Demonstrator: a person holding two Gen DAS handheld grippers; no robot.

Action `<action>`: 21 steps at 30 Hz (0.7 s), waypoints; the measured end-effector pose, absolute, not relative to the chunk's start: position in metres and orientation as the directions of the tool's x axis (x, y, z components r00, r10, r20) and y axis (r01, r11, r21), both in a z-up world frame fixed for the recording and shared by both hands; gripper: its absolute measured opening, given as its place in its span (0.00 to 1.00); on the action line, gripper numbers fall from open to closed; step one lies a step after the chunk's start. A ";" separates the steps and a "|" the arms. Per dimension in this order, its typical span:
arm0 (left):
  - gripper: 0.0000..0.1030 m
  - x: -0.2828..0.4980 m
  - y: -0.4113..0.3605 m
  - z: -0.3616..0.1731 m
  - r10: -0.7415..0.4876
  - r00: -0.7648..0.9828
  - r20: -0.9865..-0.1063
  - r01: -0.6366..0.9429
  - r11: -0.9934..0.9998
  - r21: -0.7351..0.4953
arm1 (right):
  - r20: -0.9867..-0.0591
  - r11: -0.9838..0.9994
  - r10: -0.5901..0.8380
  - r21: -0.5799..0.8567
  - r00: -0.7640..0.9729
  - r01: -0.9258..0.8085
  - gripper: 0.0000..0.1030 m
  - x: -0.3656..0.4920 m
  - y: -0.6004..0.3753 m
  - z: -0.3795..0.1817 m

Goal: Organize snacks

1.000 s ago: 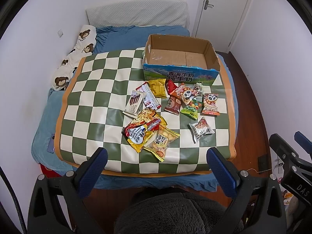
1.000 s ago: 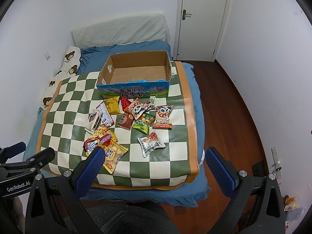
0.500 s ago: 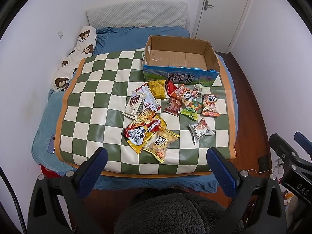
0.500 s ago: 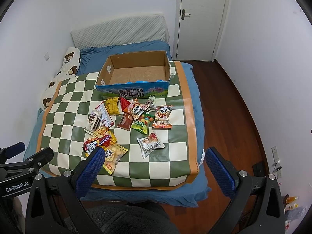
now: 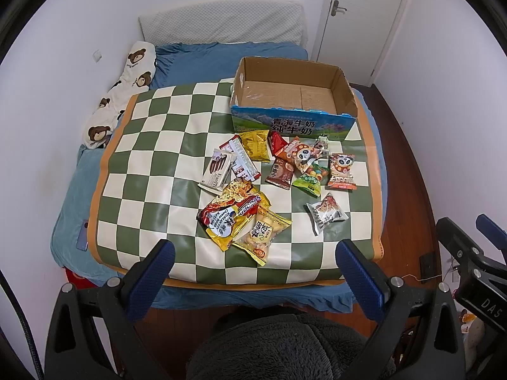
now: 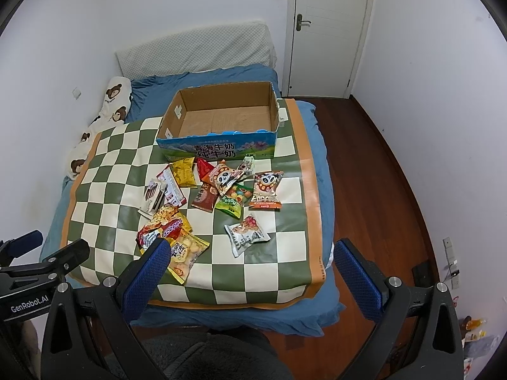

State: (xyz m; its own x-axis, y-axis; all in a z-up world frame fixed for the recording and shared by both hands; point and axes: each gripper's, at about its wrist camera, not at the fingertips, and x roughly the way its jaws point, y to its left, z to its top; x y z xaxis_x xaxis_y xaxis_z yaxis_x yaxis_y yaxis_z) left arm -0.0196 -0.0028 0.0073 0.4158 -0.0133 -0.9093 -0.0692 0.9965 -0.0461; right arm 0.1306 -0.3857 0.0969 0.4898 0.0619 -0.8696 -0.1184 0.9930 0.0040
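1. Left claw point(image 5: 253, 255) and right claw point(image 6: 250, 250) both hang spread wide and empty above the bed's near edge.
2. Snack packets lie on the checkered mat point(image 5: 152, 171): nearest, a yellow puff bag point(image 5: 261, 232) overlapping a red noodle packet point(image 5: 233, 213); beside them a grey wrapped cake point(image 6: 247, 234); farther, panda bags point(image 5: 341, 171), a brown sachet point(image 5: 280, 172), a Franzzi wafer pack point(image 5: 217, 172).
3. Beyond stands the open milk carton box point(image 6: 218, 148), empty.
4. Only the left view shows a phone point(image 5: 83, 236) on the blue bedding; the right view alone shows floorboards point(image 6: 374, 190).
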 end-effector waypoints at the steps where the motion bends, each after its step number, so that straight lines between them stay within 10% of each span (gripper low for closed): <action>1: 1.00 -0.017 -0.002 0.007 -0.011 0.411 -0.911 -0.073 0.996 -0.045 | -0.870 0.993 0.062 0.005 0.490 -0.117 1.00 0.131 -0.386 0.096; 10: 1.00 0.037 0.037 -0.047 0.157 0.393 -0.906 -0.170 0.981 0.096 | -0.905 0.993 0.109 0.084 0.411 -0.080 1.00 0.160 -0.380 0.044; 21: 1.00 0.082 0.081 -0.178 0.440 0.320 -0.839 0.010 0.884 0.468 | -0.958 0.958 0.285 0.285 0.029 0.017 1.00 0.214 -0.300 -0.183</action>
